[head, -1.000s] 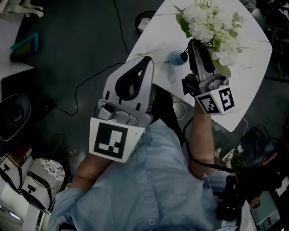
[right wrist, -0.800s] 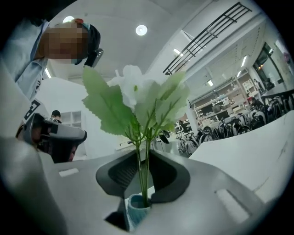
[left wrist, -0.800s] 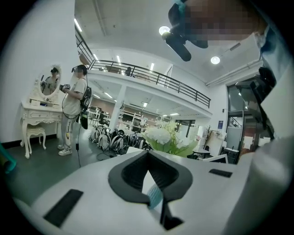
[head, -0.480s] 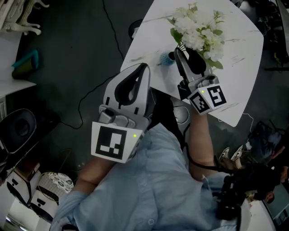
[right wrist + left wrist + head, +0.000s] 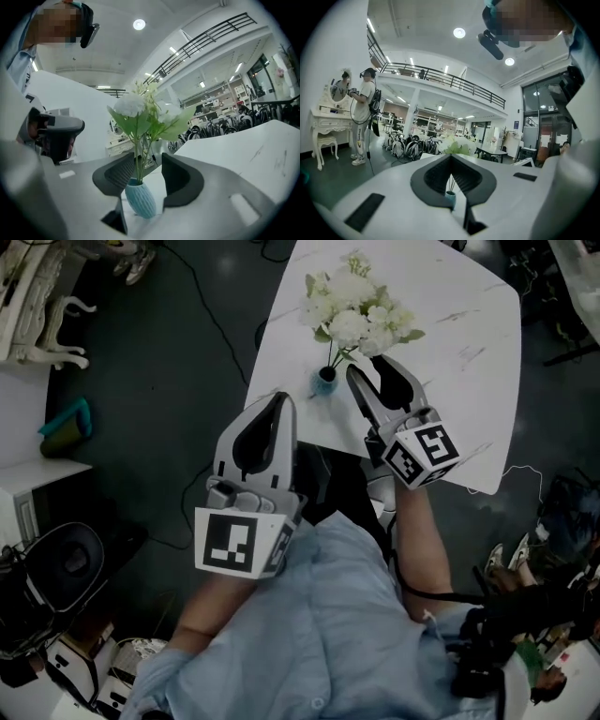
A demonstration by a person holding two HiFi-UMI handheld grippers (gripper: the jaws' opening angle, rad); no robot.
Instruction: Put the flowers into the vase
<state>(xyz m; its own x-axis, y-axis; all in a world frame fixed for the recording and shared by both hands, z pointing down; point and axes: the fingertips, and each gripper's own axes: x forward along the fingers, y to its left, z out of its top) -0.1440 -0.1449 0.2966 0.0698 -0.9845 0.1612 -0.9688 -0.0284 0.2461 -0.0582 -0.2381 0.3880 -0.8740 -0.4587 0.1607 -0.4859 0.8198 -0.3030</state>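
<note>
Right gripper view: the right gripper, jaws just opening, with the vase of flowers untouched between them.

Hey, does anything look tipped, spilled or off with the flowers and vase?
Nothing stands out. The small teal ribbed vase stands upright on the white table with the white flowers in it, nothing spilled. The right tongs have just been opening; the vase shows between them, ungripped.

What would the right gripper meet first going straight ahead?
Likely the vase and stems: they show in the gap of the right gripper's jaws, which have just been opening and touch neither. Depth is unclear.
</note>
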